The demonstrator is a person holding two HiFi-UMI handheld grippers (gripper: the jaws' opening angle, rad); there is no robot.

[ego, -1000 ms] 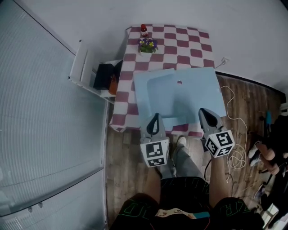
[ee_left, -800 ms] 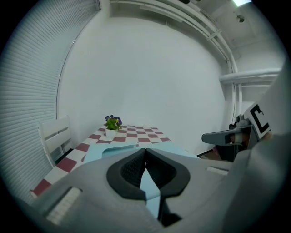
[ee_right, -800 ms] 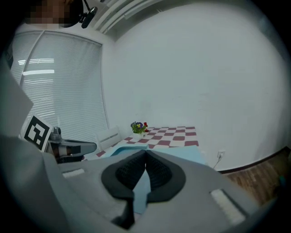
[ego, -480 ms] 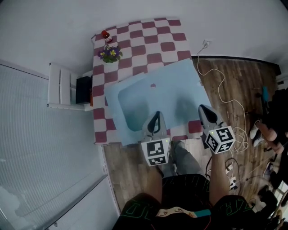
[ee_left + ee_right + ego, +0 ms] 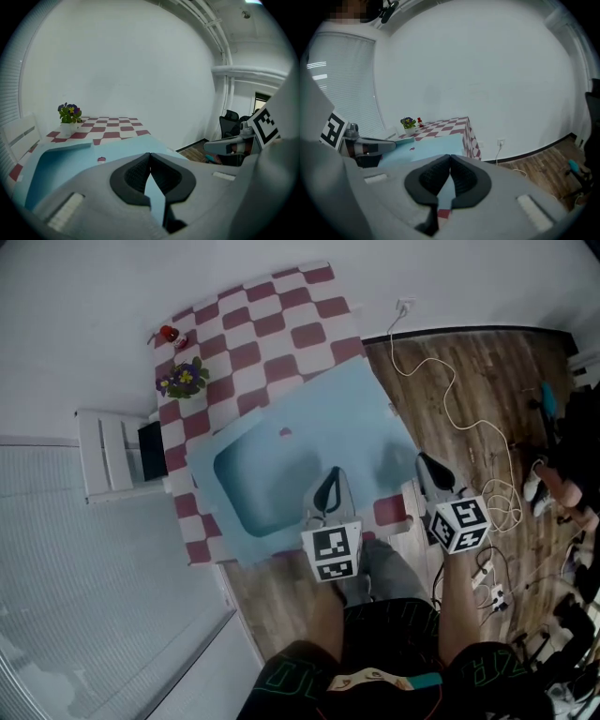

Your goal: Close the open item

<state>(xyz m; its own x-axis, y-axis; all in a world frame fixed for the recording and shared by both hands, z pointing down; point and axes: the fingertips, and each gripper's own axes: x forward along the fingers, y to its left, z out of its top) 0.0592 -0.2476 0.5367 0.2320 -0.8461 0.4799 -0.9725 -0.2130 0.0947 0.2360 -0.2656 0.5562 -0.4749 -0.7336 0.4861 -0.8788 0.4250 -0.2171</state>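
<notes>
Nearest, the left gripper and right gripper hover with jaws pressed together and nothing between them, both over the near edge of the large pale-blue flat item with a shallow rounded hollow. It lies open on the red-and-white checked tablecloth; beyond it stands a small potted purple-and-yellow flower

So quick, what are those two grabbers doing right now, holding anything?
Left gripper: closed, holding nothing.
Right gripper: closed, holding nothing.
</notes>
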